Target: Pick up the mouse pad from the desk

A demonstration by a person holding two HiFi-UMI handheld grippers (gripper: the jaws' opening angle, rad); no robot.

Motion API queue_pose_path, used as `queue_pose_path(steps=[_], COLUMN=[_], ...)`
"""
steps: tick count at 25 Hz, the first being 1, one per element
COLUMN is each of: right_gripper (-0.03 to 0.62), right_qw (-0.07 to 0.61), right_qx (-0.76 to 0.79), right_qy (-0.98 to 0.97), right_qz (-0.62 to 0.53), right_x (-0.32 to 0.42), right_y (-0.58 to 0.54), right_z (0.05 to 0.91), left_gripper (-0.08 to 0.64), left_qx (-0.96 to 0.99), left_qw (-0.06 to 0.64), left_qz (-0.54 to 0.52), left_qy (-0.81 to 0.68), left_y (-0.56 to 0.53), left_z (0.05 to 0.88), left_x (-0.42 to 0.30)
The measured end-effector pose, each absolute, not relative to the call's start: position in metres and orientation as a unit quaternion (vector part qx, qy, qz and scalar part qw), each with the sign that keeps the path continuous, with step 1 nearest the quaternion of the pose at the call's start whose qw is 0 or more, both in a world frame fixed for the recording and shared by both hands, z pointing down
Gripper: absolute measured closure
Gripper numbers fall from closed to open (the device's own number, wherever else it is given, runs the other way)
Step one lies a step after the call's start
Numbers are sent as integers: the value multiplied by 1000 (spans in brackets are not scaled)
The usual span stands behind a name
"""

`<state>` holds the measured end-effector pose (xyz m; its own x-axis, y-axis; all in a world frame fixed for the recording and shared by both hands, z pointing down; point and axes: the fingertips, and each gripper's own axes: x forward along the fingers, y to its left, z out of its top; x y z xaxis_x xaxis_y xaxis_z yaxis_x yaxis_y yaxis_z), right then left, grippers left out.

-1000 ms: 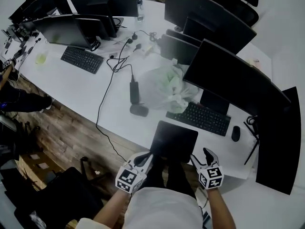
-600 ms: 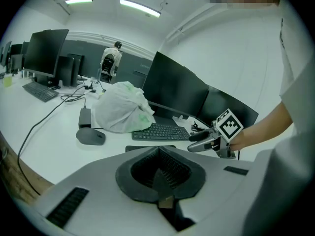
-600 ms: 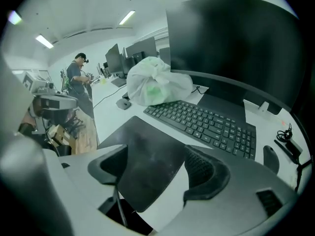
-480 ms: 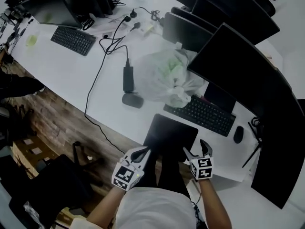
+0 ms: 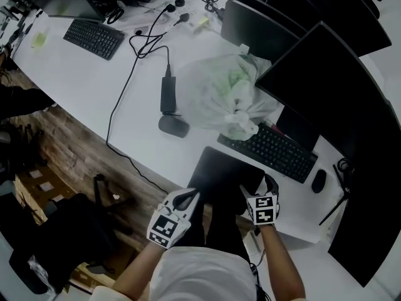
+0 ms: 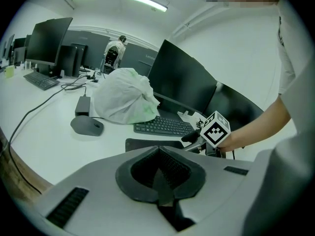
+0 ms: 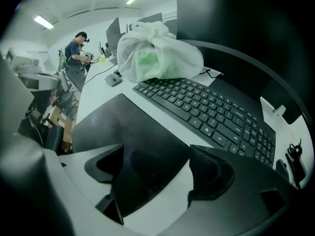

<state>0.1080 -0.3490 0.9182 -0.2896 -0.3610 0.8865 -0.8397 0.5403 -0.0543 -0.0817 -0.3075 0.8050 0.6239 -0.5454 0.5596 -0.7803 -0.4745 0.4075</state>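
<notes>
White shirt (image 5: 203, 274), dark trousers (image 5: 216, 223), grey left hand-held gripper (image 5: 185, 199) (black-and-white marker cube (image 5: 164, 229))

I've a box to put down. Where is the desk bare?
Bare: the desk between the far keyboard, the power brick and the grey mouse. Crowded: around the bag, near keyboard and mouse pad.

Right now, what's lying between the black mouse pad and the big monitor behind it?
A black keyboard lies between the mouse pad and the monitor, clearest in the head view.
</notes>
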Motion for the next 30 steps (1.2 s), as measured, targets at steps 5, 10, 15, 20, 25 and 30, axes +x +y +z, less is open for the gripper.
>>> queue_pose_path(steps=[5, 10, 15, 20, 25, 30], right_gripper=[146, 140, 224, 383, 508, 551], right_qw=[462, 460, 466, 463, 466, 449], right_qx=[392, 383, 361, 346, 329, 312], right_qy=[-747, -748, -761, -771, -776, -786], right_qz=[271, 286, 272, 267, 269, 288], right_x=[111, 112, 100, 85, 72, 64], right_y=[-356, -356, -351, -340, -330, -325], right_z=[933, 937, 935, 931, 932, 915], left_gripper=[543, 543, 543, 543, 543, 543], left_qx=[831, 823, 818, 816, 815, 819], left_qw=[335, 343, 348, 348, 343, 337], left_qz=[183, 184, 185, 187, 185, 180], left_qy=[-405, -413, -419, -421, -428, -427], left_y=[-311, -311, -308, -304, -301, -294], left_z=[814, 822, 826, 824, 818, 804], left_x=[-89, -95, -100, -104, -111, -113])
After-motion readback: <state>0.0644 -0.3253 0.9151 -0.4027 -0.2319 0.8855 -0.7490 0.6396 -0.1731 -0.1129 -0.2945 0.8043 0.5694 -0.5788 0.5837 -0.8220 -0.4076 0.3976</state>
